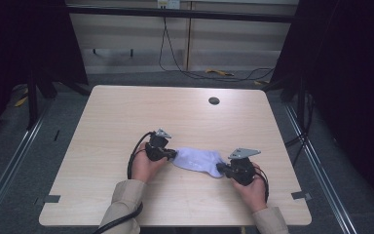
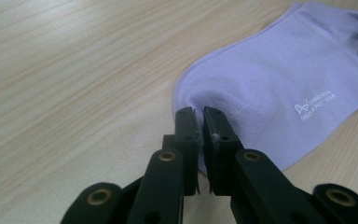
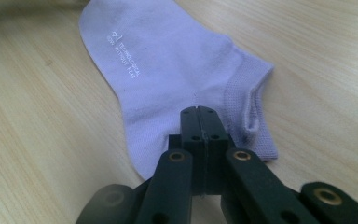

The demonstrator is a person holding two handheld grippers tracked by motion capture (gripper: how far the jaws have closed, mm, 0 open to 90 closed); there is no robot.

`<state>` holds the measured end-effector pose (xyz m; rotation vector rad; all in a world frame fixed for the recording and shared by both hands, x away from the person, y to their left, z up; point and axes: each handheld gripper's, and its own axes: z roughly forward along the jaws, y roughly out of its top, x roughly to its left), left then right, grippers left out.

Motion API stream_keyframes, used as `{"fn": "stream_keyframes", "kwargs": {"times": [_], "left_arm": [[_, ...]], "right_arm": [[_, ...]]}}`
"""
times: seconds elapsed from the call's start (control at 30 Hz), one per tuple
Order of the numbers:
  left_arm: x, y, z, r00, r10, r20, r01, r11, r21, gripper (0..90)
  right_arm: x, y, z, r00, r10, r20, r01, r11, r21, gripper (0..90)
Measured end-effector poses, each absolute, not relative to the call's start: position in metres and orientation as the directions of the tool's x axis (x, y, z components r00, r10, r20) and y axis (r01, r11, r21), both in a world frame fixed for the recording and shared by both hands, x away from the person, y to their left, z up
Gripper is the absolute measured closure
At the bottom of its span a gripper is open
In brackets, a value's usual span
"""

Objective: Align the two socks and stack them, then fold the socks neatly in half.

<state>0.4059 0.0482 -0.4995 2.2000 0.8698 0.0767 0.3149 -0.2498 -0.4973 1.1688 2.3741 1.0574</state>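
— So, how many things are on that table?

— Just one sock (image 1: 198, 160), pale lilac, lying flat a bit toward the near side of the middle, with a small white print on it. Two grippers work it, one in each hand.

— Where do they sit against it?

— From the sock's centre, the left gripper (image 1: 174, 155) is at about nine o'clock, on the rounded toe end. The right gripper (image 1: 220, 169) is at about four o'clock, by the ribbed cuff.

— Are the jaws wide?

— No. In the left gripper view the left gripper (image 2: 199, 122) has its jaws down to a thin slit, and a pinch of the toe fabric is caught between them. In the right gripper view the right gripper (image 3: 199, 116) has its jaws pressed fully together on the fabric just beside the cuff opening.

— Room to move?

— Plenty. The table (image 1: 126, 112) is bare wood at twelve o'clock, right up to a small round hole (image 1: 214, 101) near the far edge, and the sock lies well clear of every edge.
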Motion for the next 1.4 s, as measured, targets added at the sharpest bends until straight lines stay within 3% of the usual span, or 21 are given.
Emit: {"fn": "stream_keyframes", "kwargs": {"times": [0.33, 1.07, 1.2, 1.4], "left_arm": [[0.401, 0.049, -0.495, 0.728, 0.647, -0.228, 0.605, -0.449, 0.657, 88.0], [0.396, 0.054, -0.459, 0.763, 0.605, -0.226, 0.561, -0.448, 0.696, 88.1], [0.395, 0.053, -0.456, 0.771, 0.598, -0.218, 0.552, -0.458, 0.696, 88.1], [0.394, 0.053, -0.458, 0.779, 0.585, -0.224, 0.548, -0.463, 0.697, 88.0]], "right_arm": [[0.315, -0.250, -0.497, -0.629, 0.774, 0.064, 0.565, 0.400, 0.722, 90.0], [0.316, -0.244, -0.489, -0.632, 0.773, 0.051, 0.575, 0.425, 0.699, 90.0], [0.316, -0.233, -0.477, -0.636, 0.770, 0.054, 0.539, 0.392, 0.745, 90.0], [0.331, -0.201, -0.478, -0.683, 0.729, 0.051, 0.519, 0.435, 0.736, 90.0]]}}
